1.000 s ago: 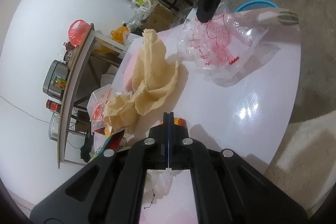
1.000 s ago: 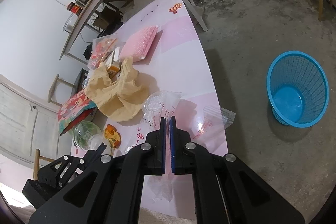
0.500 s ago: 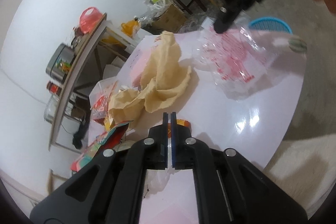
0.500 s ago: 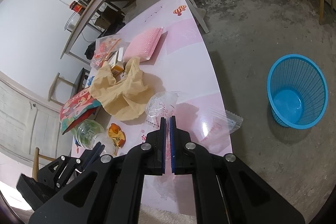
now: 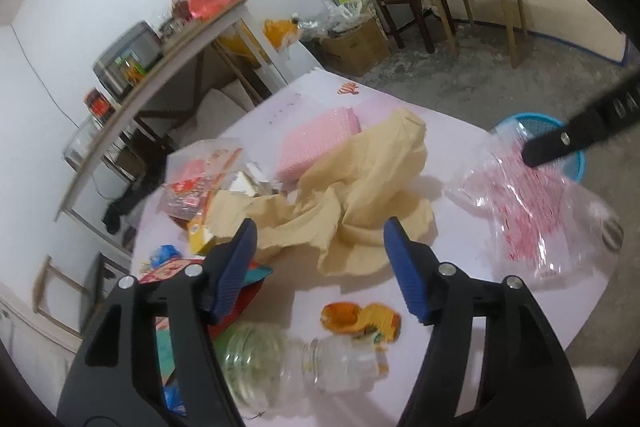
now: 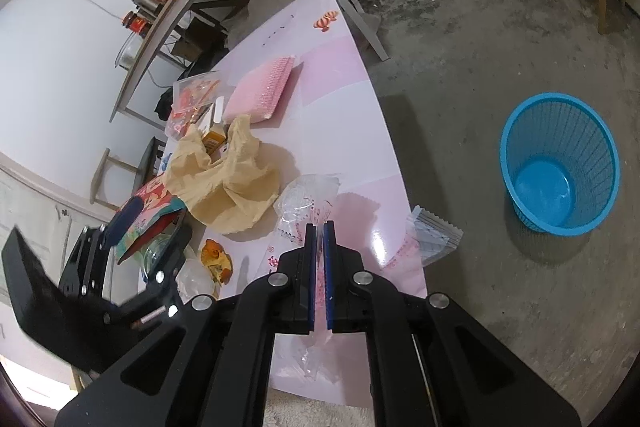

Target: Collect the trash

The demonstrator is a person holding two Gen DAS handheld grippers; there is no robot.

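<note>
Pink table (image 6: 372,131), right claw (image 6: 319,227) pinching red-printed clear bag (image 6: 308,203), left claw (image 5: 320,239) just opened wide, empty

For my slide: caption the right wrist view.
Right tool pinches a clear printed bag on the pink table, blue basket waiting.

Dim indoor light, glare on the table (image 6: 376,235), fisheye-warped edges, slight motion blur

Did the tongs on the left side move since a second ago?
Yes. The left tongs lifted and pulled back from the crumpled tan paper; more of the pink table now shows beneath them. Their jaws have just been opening, with nothing between.
</note>
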